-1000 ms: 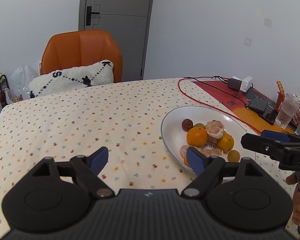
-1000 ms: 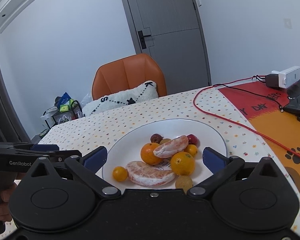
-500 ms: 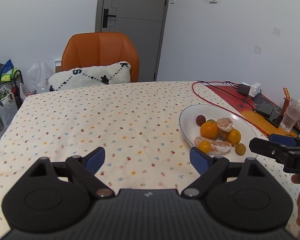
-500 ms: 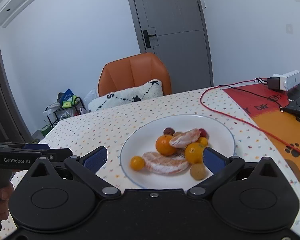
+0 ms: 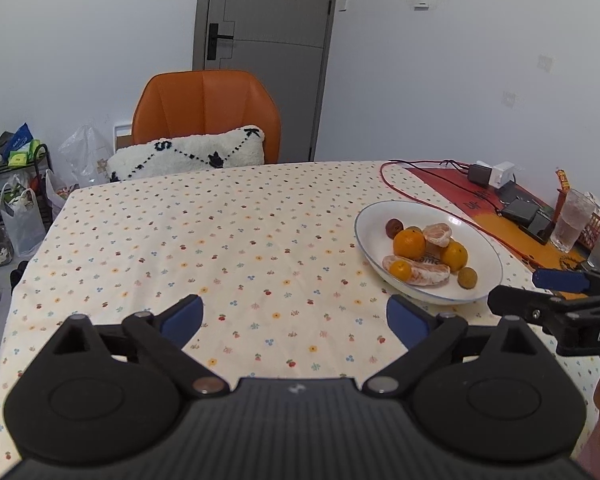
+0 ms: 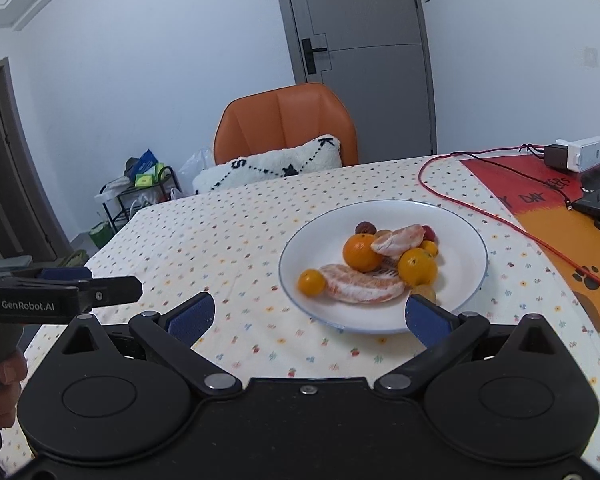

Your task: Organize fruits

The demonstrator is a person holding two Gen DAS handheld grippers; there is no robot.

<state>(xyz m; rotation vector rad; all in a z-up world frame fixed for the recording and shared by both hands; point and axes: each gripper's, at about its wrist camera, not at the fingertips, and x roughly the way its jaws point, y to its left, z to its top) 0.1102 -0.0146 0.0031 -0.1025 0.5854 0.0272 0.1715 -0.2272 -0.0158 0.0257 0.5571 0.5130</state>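
Note:
A white plate (image 5: 482, 248) (image 6: 464, 236) stands on the table's right half and holds the fruit: oranges (image 5: 409, 243) (image 6: 361, 256), peeled citrus pieces (image 5: 428, 272) (image 6: 360, 286), small dark red fruits (image 5: 393, 227) and a small brownish fruit (image 5: 467, 278). My left gripper (image 5: 294, 318) is open and empty over bare tablecloth, left of the plate and nearer than it. My right gripper (image 6: 306, 316) is open and empty just in front of the plate's near rim. Each gripper shows at the other view's edge.
A floral tablecloth (image 5: 220, 240) covers the table. A red cable (image 6: 480, 212), chargers (image 5: 496, 172), dark devices and a glass (image 5: 572, 220) lie on the orange mat at right. An orange chair (image 5: 206, 116) with a white cushion stands behind the table.
Both grippers have drawn back and up from the plate, which now looks smaller and farther. Both stay open and empty. The fruit has not moved.

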